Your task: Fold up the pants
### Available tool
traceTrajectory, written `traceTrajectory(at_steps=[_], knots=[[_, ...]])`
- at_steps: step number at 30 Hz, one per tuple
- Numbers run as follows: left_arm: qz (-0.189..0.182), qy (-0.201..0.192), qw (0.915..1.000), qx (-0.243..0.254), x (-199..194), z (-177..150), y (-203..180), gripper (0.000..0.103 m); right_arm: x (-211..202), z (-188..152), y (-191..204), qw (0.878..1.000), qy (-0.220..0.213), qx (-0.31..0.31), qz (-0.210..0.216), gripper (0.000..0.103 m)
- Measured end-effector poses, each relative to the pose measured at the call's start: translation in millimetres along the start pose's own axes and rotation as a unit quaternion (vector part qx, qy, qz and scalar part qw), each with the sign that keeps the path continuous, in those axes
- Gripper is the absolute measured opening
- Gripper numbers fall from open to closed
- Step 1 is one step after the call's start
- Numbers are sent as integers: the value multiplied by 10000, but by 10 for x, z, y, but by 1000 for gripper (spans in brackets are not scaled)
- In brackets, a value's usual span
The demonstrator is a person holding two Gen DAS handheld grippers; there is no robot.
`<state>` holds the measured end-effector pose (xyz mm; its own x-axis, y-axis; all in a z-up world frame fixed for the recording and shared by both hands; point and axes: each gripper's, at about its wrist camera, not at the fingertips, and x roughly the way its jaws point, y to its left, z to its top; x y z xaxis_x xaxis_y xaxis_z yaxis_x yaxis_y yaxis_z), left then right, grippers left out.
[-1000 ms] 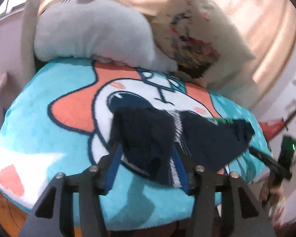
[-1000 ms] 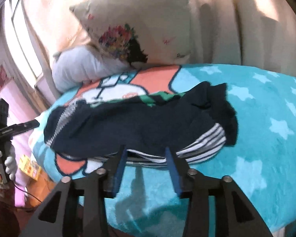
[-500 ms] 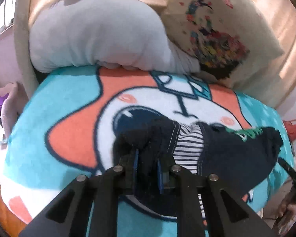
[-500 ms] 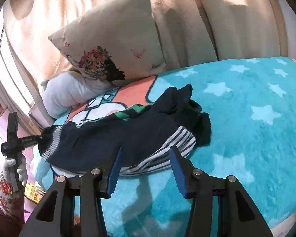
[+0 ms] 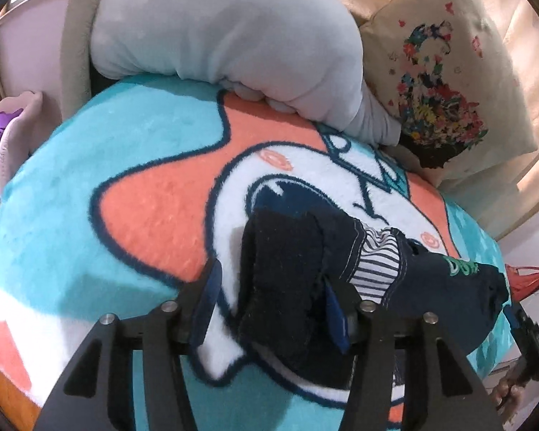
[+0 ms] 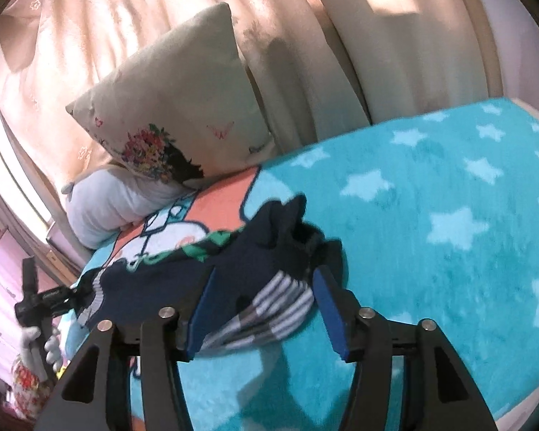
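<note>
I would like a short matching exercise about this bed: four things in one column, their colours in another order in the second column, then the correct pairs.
Things:
1. pants
2. blanket
3. bolster
4. cushion

Colours:
A. plain pale grey
B. cream with a flower print
C. navy with a striped lining
D. turquoise with pale stars

Pairs: 1-C, 2-D, 3-A, 4-B

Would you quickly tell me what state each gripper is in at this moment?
Left gripper: open, just reopened; pants lie between its fingers, ungripped.
Right gripper: open, just widening around the pants' striped end, not clamped.
</note>
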<state>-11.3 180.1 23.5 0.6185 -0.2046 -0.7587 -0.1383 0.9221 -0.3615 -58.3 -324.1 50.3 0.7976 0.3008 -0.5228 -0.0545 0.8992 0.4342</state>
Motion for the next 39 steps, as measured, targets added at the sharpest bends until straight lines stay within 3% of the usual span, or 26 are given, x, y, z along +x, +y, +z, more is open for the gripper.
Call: traceTrajectory(at_steps=[4, 7, 12, 15, 16, 19, 21, 22, 24, 27, 31, 35, 37, 39], knots=[[-108, -140, 9997, -181, -179, -43, 79, 54, 161, 113, 23, 9998, -26, 1, -172, 60], [98, -363, 9989, -279, -336, -40, 148, 54, 338, 112, 22, 9991, 306, -48, -292, 7], [240, -717, 9959, -496, -541, 28, 236, 54, 303, 11, -232, 9952, 289, 447, -818, 8], [68, -768, 9968, -217, -626, 22, 44, 54, 208, -11, -488, 9875, 280, 1047, -1144, 13], [-77, -754, 9971, -77, -639, 10, -66, 54, 105, 0, -540, 9858, 103, 1229, -1140, 13], [-524, -688, 9952, 466, -600, -36, -497, 55, -152, 85, -496, 9875, -478, 1343, -671, 15], [-637, -659, 9926, 799, -498, -51, -770, 59, -157, 181, -350, 9905, -543, 1262, -7, 30], [-649, -617, 9921, 883, -408, -51, -870, 60, -94, 211, -290, 9902, -451, 1278, 349, 40], [-590, -426, 9932, 906, -161, -60, -978, 60, 172, 223, -116, 9833, -61, 1441, 1113, 41], [120, -165, 9952, 958, 262, -120, -999, 60, 664, 160, 213, 9679, 642, 1545, 1877, 41], [374, -43, 9938, 1046, 417, -218, -982, 59, 1261, 65, 651, 9577, 1424, 1366, 2095, 41], [458, -70, 9932, 1071, 432, -235, -980, 59, 1739, -58, 787, 9344, 2044, 1686, 2381, 39], [419, -69, 9931, 1097, 435, -228, -973, 59, 1748, -53, 699, 9397, 1911, 1685, 2283, 33], [365, -64, 9931, 1109, 437, -223, -962, 59, 1627, 8, 574, 9578, 1649, 1484, 1828, 26]])
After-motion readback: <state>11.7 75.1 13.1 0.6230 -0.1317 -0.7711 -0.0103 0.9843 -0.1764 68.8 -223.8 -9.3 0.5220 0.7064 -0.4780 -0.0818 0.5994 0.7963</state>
